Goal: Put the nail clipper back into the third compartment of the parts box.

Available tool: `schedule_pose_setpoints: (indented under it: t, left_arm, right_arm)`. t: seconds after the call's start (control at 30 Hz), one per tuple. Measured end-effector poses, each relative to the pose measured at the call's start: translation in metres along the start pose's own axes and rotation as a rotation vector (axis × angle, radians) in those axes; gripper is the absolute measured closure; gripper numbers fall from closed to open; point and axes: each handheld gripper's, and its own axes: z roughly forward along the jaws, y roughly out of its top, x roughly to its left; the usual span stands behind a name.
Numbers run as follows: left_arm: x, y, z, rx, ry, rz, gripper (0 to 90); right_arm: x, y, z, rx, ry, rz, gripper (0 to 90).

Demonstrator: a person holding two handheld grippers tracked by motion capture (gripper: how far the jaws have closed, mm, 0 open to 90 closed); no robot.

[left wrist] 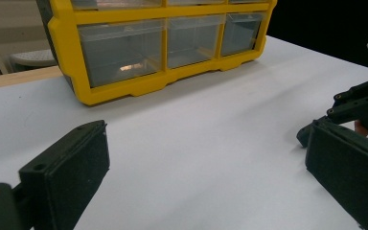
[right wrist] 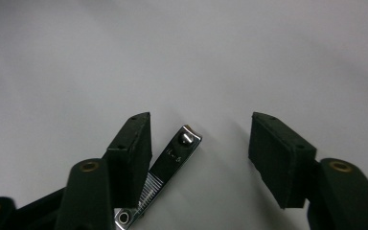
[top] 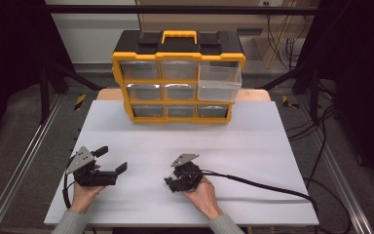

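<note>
A small silver nail clipper (right wrist: 175, 160) lies flat on the white tabletop (right wrist: 220, 57). My right gripper (right wrist: 200, 122) points down over it with its jaws partly apart. The clipper rests against the inner face of the left jaw, and a wide gap separates it from the other jaw. In the high view the right gripper (top: 175, 184) is low over the table's near middle, held by a hand. My left gripper (top: 112, 159) is at the near left, lying level, open and with nothing between its jaws (left wrist: 206, 158).
A yellow and black organizer (top: 177, 78) with clear drawers stands at the table's far edge (left wrist: 163, 48). Its top right drawer (top: 218, 80) is pulled out. A black cable (top: 263, 187) trails right from the right gripper. Bare white tabletop (top: 253, 146) lies between the hands and the organizer.
</note>
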Motion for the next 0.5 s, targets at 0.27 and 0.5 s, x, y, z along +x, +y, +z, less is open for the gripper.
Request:
schedule_pose_setpoints:
  t: [0.27, 0.5]
  left_arm:
    - [-0.0002, 0.0000, 0.0001, 0.001, 0.000, 0.001, 1.4]
    - [-0.0003, -0.0001, 0.0004, 0.003, 0.000, 0.002, 1.4]
  right_arm:
    - [0.0037, 0.0004, 0.0000, 0.022, 0.017, -0.029, 57.0]
    - [0.0064, 0.0012, -0.0003, 0.031, 0.026, -0.029, 64.9]
